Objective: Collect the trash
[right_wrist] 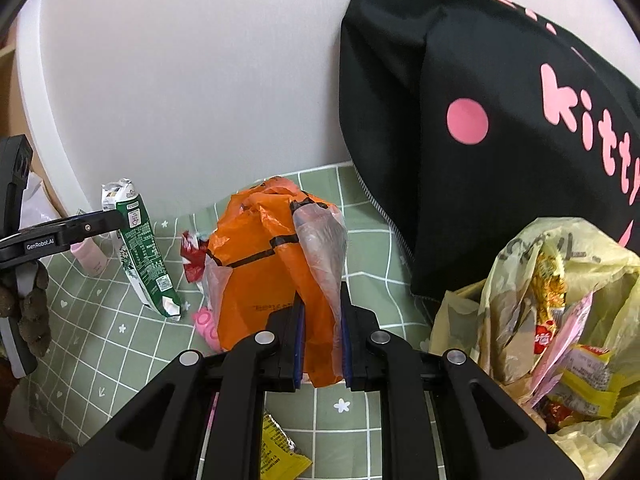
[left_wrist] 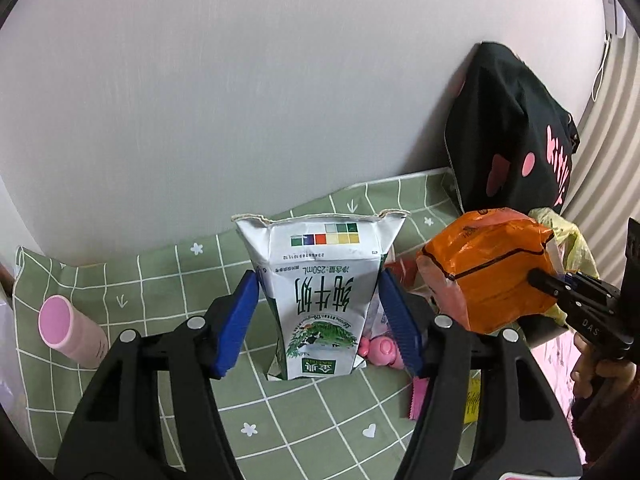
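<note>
**Ana:** Blue pads of the left gripper (left_wrist: 318, 316) flank the milk carton (left_wrist: 320, 300) on both sides, pressing its faces; the carton hangs upside down above the green checked tablecloth (left_wrist: 312, 420), near the cloth's back edge.

**Ben:** And a pink bottle (left_wrist: 70, 330) lies by the left edge of the cloth.

**Ana:** Over to the right wrist view: the right gripper (right_wrist: 322, 344) is nearly closed, pinching a fold of the orange plastic bag (right_wrist: 260, 276).

**Ben:** Yellow trash bag (right_wrist: 560, 320), open and stuffed with wrappers, sits at the right, against the black bag (right_wrist: 480, 140).
</note>
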The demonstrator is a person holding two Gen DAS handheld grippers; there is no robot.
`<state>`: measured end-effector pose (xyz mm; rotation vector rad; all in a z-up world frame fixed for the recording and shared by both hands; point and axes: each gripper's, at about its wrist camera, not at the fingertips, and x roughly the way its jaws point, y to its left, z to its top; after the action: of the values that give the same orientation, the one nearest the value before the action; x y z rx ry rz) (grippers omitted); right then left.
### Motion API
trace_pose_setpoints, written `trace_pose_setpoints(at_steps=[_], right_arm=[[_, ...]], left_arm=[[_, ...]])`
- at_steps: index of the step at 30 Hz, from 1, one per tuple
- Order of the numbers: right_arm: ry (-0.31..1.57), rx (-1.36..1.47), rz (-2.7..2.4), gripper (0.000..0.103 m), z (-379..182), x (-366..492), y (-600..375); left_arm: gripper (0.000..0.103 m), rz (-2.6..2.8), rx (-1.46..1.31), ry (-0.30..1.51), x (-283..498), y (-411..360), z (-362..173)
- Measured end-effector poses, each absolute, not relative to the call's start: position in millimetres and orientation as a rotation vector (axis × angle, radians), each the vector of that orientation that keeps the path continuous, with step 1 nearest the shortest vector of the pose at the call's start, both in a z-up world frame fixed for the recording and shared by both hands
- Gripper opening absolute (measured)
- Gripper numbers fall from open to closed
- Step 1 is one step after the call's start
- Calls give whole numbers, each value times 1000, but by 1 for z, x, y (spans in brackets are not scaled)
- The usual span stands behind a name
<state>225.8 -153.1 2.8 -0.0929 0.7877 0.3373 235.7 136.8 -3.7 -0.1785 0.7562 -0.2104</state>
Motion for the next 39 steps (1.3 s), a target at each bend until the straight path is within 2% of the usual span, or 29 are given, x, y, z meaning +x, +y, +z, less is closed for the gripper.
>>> trace_pose_setpoints(at_steps=[1,2,3,12,14,16,18,21,27,33,39], right_arm=[[783,-98,332,14,6,226,-153],[779,-101,329,14,7,227,-153],[773,-106,326,14,10,227,-153],[735,-126,303,14,28,222,-159],[742,-118,303,14,26,220,-162],[754,-116,308,14,23,218,-165],[766,-116,304,14,19,216,-169],[791,-110,294,14,10,217,-170],[824,-95,273,14,-2,221,-177],[833,-94,280,14,-3,226,-176],[845,-85,285,14,-7,226,-179]], left_arm=[[57,-210,-181,750,235,135,-3],[38,-210,-184,742,235,135,0],[5,-207,-185,738,236,135,3],[3,-214,-211,706,244,148,15],[8,-219,-226,721,246,153,8],[22,-198,-250,743,249,162,-4],[43,-192,-285,742,247,172,-15],[61,-183,-344,723,241,188,-31],[70,-233,-459,844,250,189,-63],[70,-234,-208,997,289,133,-78],[70,-163,-96,1111,338,120,-99]])
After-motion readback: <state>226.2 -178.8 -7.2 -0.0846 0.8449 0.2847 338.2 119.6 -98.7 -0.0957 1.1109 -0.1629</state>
